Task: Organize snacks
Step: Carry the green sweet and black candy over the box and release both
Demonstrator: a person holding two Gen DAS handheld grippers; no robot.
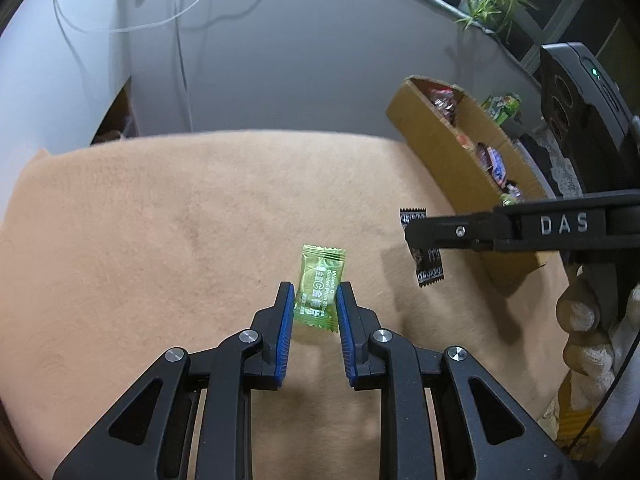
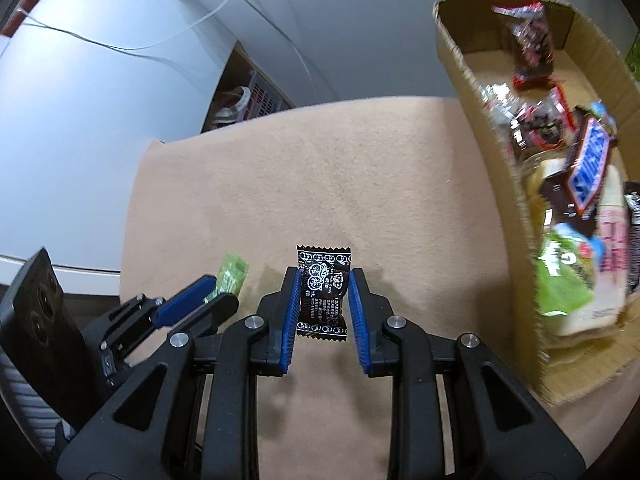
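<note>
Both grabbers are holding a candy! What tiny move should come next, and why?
Probably carry the right gripper sideways over the cardboard box to its right. Its fingers already pinch the black candy, lifted off the tan cloth, and that box already holds other snacks.

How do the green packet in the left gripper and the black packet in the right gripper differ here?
Colour: the green packet is translucent green with white lettering; the black packet is opaque black with white print.

Holder: the left gripper clamps the green packet; the right gripper clamps the black packet.

Place: the black packet is closer to the cardboard box than the green packet.

Shared: both are small crimped-edge sachets, gripped by their sides above the tan cloth.
</note>
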